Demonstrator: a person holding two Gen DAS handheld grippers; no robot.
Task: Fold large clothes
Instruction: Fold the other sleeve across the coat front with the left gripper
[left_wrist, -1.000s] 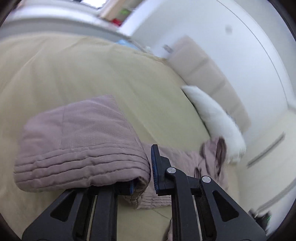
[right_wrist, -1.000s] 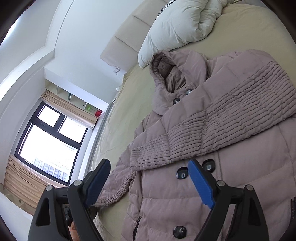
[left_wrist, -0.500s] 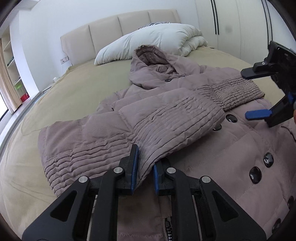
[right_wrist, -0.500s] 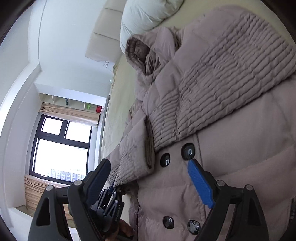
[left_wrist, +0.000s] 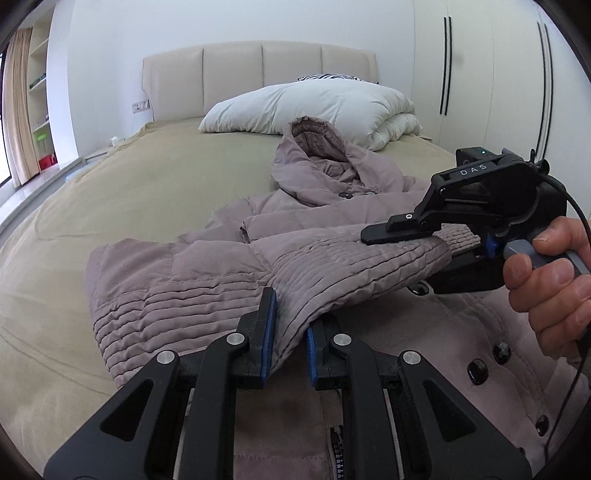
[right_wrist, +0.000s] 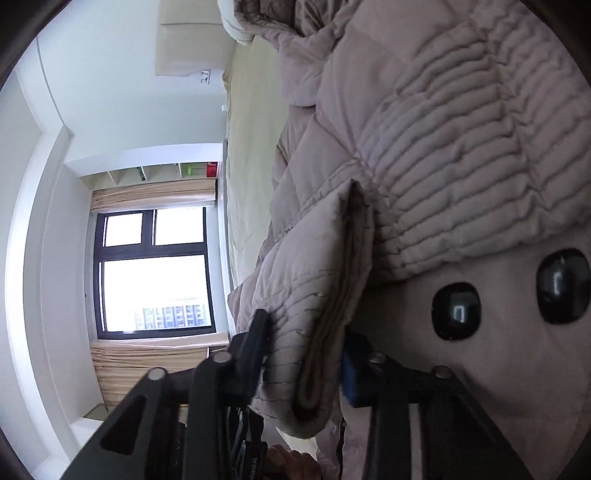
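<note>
Since half a second ago, my right gripper (left_wrist: 424, 251) has closed on the sleeve (left_wrist: 332, 266) cuff; left gripper (left_wrist: 286, 339) pinches its fold, so the jacket (left_wrist: 424, 354) sleeve lifts evenly.

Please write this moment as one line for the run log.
phase: folding sleeve over coat front | left gripper: shut on sleeve | right gripper: shut on sleeve | surface: bed
</note>
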